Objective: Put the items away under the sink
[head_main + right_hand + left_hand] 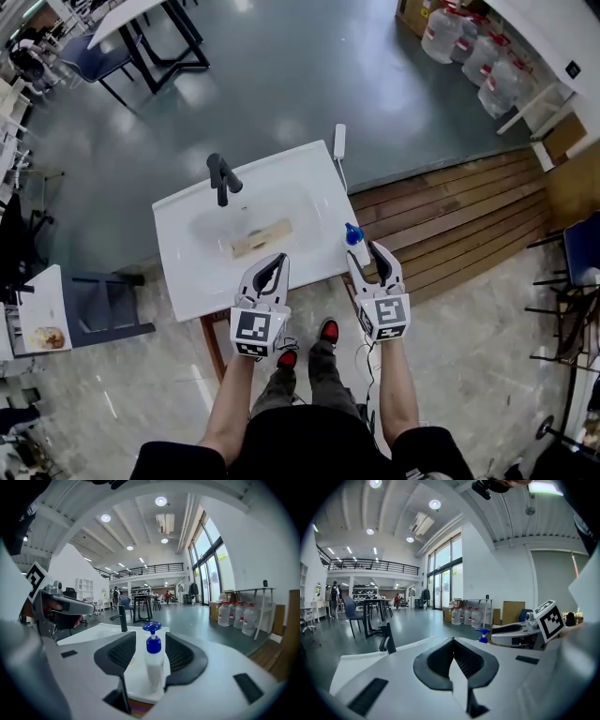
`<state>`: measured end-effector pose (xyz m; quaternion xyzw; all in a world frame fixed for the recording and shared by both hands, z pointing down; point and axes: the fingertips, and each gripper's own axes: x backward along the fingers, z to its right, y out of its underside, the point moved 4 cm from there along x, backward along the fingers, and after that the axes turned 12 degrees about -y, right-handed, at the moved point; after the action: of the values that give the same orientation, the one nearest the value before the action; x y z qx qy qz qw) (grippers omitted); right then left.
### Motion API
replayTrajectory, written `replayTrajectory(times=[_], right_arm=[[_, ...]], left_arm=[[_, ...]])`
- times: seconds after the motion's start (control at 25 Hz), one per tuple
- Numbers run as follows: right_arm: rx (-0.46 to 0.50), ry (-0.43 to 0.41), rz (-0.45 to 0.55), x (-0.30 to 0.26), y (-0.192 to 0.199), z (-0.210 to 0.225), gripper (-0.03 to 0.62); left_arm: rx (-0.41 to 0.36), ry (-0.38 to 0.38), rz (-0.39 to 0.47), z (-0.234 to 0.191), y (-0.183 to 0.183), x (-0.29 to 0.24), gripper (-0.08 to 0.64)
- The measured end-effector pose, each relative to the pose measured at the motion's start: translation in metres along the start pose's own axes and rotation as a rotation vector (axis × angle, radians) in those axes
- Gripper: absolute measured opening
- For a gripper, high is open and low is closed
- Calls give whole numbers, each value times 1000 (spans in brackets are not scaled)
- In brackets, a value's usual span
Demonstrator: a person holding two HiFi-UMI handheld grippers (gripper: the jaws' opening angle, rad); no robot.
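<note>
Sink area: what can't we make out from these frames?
- Space under the sink: covered by the sink top in the head view; outside both gripper views.
- Tan item in the basin: too small in the head view to identify; not clear in either gripper view.
- Bottle: in the head view the right tool partly covers its body.
- White object at the sink's back edge: too small to identify.

Left gripper (452,649): jaws apart, gap empty, bare sink top (192,281) just ahead, free to pass. Faucet (221,178) stands ahead-left of it; flat tan piece (262,238) lies in the basin straight ahead. Right gripper (150,645): jaws apart, spray bottle (153,660) upright in the gap, blocking forward travel. Sink edge and open floor to its right.
</note>
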<state>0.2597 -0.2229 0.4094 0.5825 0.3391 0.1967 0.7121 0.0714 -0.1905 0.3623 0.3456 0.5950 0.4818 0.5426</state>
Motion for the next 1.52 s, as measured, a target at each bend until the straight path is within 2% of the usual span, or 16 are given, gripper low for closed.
replayTrajectory(times=[0.12, 0.44, 0.68, 1.12, 1.52], right_arm=[[18, -29, -17, -9, 6, 4, 198], [41, -42, 22, -26, 5, 14, 195], [79, -20, 24, -32, 4, 16, 106], [82, -8, 38, -33, 0, 14, 100], [133, 22, 128, -6, -45, -15, 95]], left_arm=[[0, -12, -9, 3, 0, -8, 6], [6, -55, -40, -5, 11, -13, 6], [12, -92, -60, -13, 19, -8, 6], [19, -114, -46, -24, 21, 10, 6], [9, -107, 3, -35, 9, 45, 6]])
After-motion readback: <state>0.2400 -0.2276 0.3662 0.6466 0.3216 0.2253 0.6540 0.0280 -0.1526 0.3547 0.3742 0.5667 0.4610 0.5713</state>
